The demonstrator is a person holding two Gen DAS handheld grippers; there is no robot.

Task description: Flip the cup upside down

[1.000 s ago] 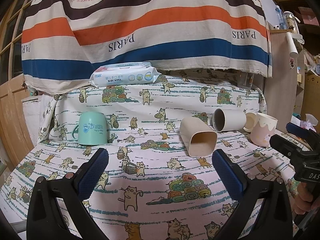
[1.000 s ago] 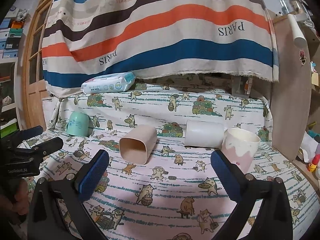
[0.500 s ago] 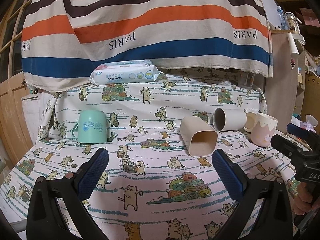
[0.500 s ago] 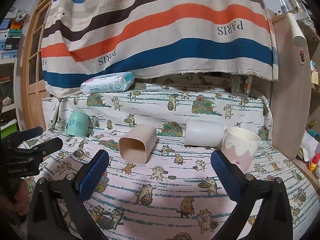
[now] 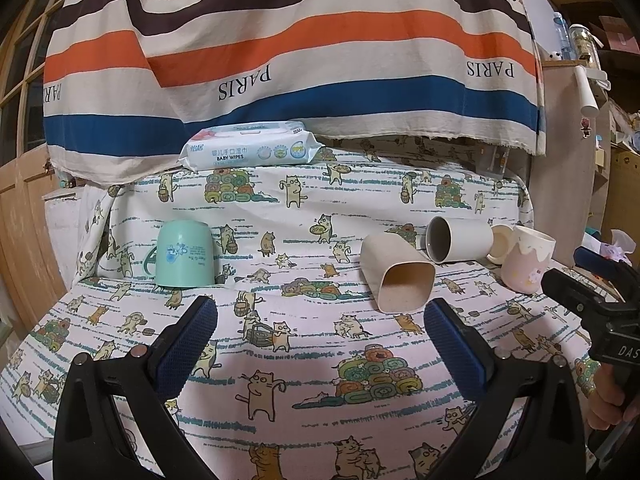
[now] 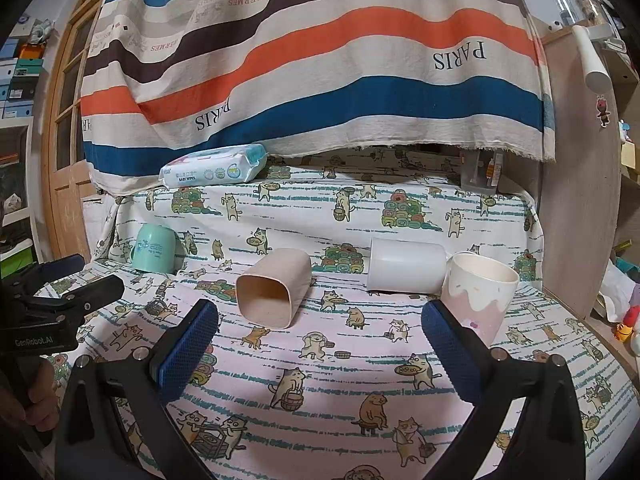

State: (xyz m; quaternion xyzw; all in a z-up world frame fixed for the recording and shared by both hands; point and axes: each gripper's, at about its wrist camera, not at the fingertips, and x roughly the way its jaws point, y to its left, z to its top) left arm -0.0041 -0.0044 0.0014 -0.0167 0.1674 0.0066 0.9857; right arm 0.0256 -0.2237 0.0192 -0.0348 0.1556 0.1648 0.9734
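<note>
Several cups sit on the cat-print cloth (image 5: 304, 360). A green mug (image 5: 183, 254) (image 6: 154, 250) stands upside down at the left. A beige square cup (image 5: 396, 278) (image 6: 274, 286) lies on its side, mouth toward me. A white cup (image 5: 458, 239) (image 6: 406, 266) lies on its side behind it. A pink-and-cream cup (image 5: 526, 260) (image 6: 478, 294) stands upright at the right. My left gripper (image 5: 320, 344) is open and empty, short of the cups. My right gripper (image 6: 320, 346) is open and empty, in front of the beige and pink cups.
A pack of baby wipes (image 5: 250, 150) (image 6: 212, 168) lies on the raised back ledge under a striped hanging cloth (image 5: 280, 60). A wooden door (image 5: 20, 220) stands at the left, a cabinet side (image 6: 580, 200) at the right.
Both grippers have drifted slightly; the scene sits a touch lower and closer in the left view. No cup has moved.
</note>
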